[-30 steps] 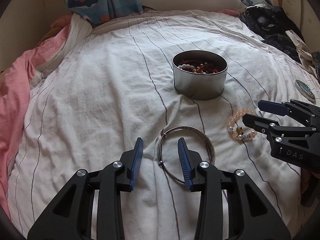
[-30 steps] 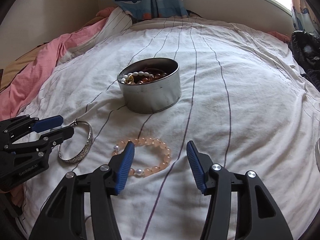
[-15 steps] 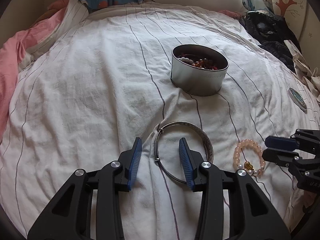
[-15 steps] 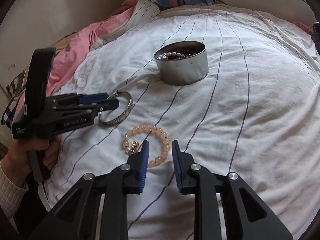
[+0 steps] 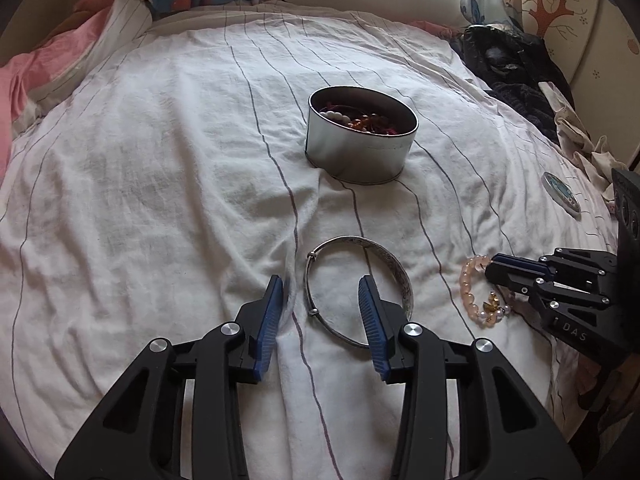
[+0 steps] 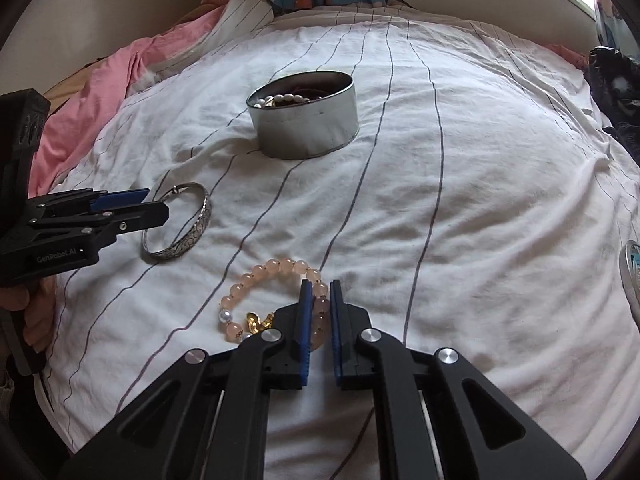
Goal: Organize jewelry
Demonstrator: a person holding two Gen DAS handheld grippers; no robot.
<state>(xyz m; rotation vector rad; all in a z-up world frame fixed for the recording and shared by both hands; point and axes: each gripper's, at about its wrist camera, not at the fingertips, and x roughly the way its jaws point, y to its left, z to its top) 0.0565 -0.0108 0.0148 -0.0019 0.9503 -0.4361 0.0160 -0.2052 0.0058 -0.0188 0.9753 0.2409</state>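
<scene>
Beaded bracelet (image 6: 276, 300) lies on the bed (image 6: 480, 200), right gripper (image 6: 318, 312) fingers closing on its near beads (grasp step), left gripper (image 5: 320, 312) fingers open astride the silver bangle (image 5: 360, 292); next likely lift into the tin (image 6: 308, 128).

Bangle (image 5: 360, 288) lies left of bead bracelet (image 6: 276, 296), tin (image 5: 360, 136) behind both.

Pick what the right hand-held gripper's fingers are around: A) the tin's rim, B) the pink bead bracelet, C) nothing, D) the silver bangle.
B: the right hand-held gripper is closing with its fingers on either side of the bead bracelet's strand; the bangle and tin lie apart from it.
</scene>
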